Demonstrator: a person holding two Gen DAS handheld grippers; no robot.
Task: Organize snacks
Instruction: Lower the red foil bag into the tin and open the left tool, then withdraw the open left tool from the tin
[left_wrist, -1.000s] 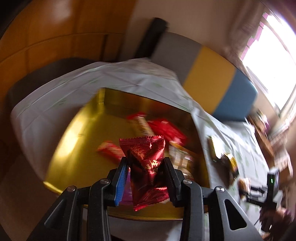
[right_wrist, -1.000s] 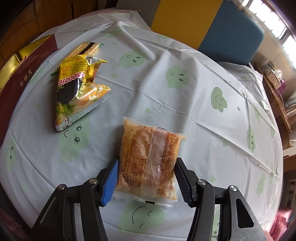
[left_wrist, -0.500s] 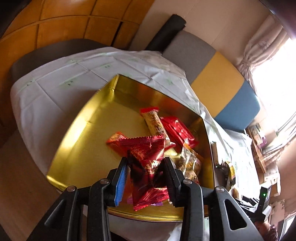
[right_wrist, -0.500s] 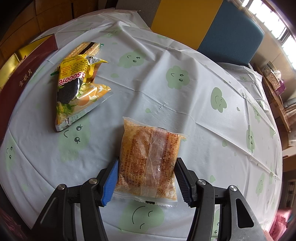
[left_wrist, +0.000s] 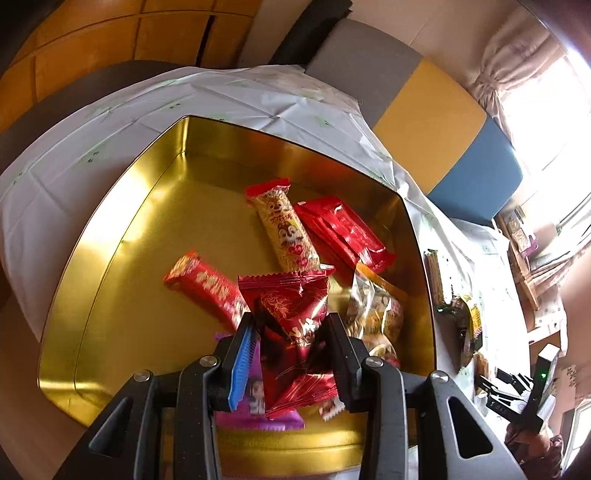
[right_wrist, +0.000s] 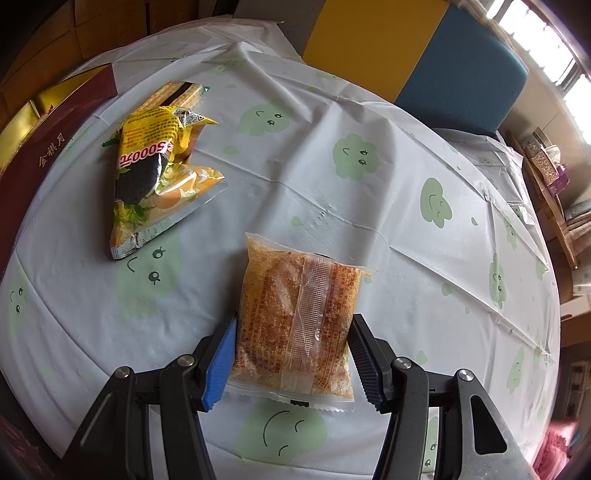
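Left wrist view shows the left gripper (left_wrist: 290, 334) clenched on the red snack packet (left_wrist: 291, 321), its long axis running up the frame, directly over the gold tin (left_wrist: 122, 206) at lower centre.

Bright daylight from the window (left_wrist: 546, 122) at right — blown-out glare, fisheye-bent edges, dark corners

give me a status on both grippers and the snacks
Left gripper shut on red packet, above gold tin. Right gripper around clear-wrapped cake on table. Nothing in the way.
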